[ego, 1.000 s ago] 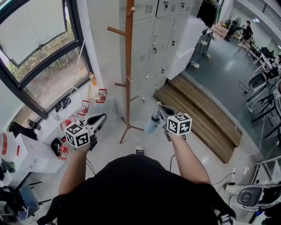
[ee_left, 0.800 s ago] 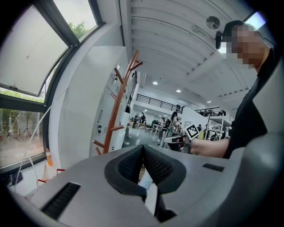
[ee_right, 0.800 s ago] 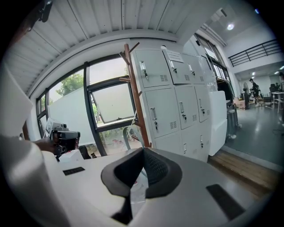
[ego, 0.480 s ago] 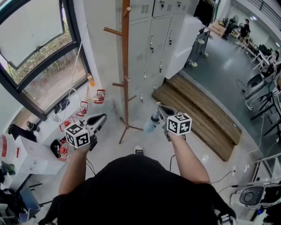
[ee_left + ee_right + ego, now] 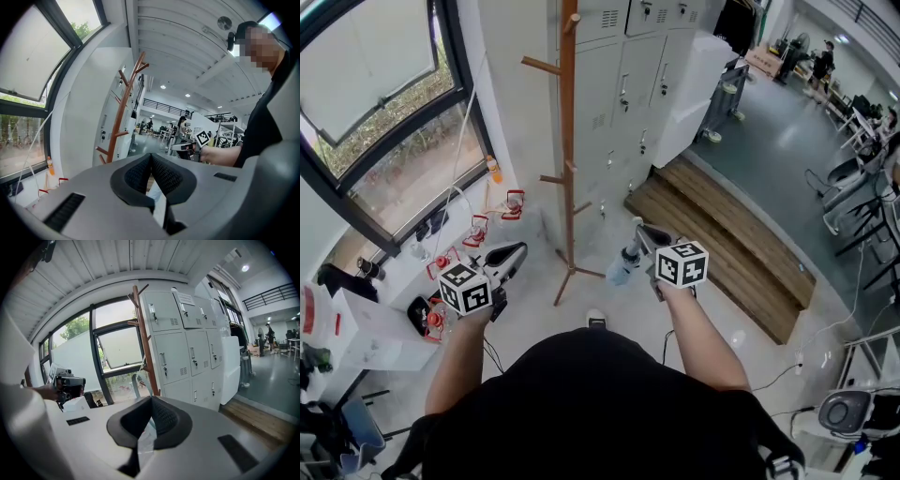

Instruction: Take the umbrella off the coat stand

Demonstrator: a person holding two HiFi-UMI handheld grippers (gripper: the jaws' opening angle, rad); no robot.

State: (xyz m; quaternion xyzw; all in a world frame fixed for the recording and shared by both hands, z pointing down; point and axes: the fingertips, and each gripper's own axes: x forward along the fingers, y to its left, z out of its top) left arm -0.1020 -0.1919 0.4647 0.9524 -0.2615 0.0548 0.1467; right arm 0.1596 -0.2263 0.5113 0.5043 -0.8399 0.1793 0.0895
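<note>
The pale, see-through folded umbrella (image 5: 623, 264) appears to be already off the tall wooden coat stand (image 5: 569, 141) — it hangs apart from the bare pegs, pinched in the closed right claw (image 5: 641, 231). The left claw (image 5: 519, 249) is closed on nothing. Little seems left but to carry it away. No writing can be read — the labels on the grey metal lockers (image 5: 623, 84) are too small.
</note>
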